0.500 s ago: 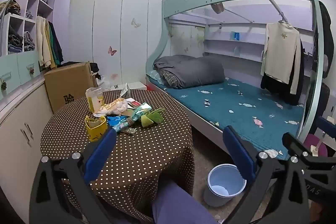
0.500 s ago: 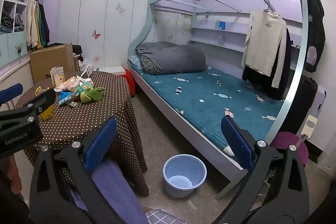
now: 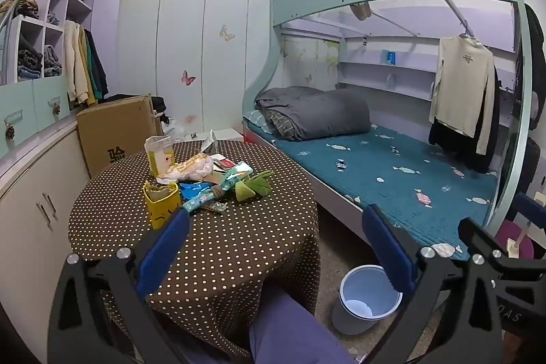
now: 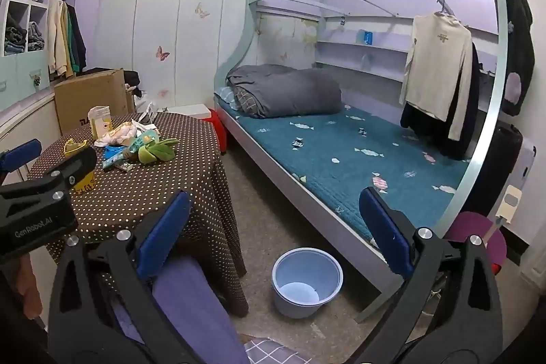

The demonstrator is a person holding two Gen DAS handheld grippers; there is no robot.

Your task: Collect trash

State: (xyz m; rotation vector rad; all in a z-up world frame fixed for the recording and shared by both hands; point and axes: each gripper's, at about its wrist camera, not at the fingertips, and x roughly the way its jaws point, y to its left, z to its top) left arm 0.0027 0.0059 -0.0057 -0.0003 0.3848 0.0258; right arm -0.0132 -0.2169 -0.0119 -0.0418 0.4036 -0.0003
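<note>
Trash [image 3: 204,179] sits heaped on the far half of the round tabletop [image 3: 218,248] with its brown, white-dotted cloth: a yellow carton [image 3: 161,205] torn open at the top, a taller pale carton [image 3: 159,155] behind it, a crumpled pale wrapper [image 3: 189,168], a blue packet [image 3: 192,189], a long teal wrapper [image 3: 221,185] and some green peel [image 3: 254,188]. Print on the cartons is too small to read from here.

Left gripper [image 3: 273,244] hangs over the near edge of the tabletop, jaws spread wide, nothing between them, well short of the pile. Right gripper [image 4: 273,229] is off to the side over the floor, jaws just as wide apart and empty. From the right wrist view the left tool's black body reads "GenRobot.AI" [image 4: 32,224]; from the left wrist view the other tool shows the letters "DAS" [image 3: 510,316], partly cut off.

On the floor beside the bed [image 3: 392,173] stands a pale blue bin [image 4: 307,282], open and well apart from the tabletop. A brown cardboard box [image 3: 114,132] behind the tabletop carries a dark printed character. A purple trouser leg [image 3: 293,330] shows at the bottom.
</note>
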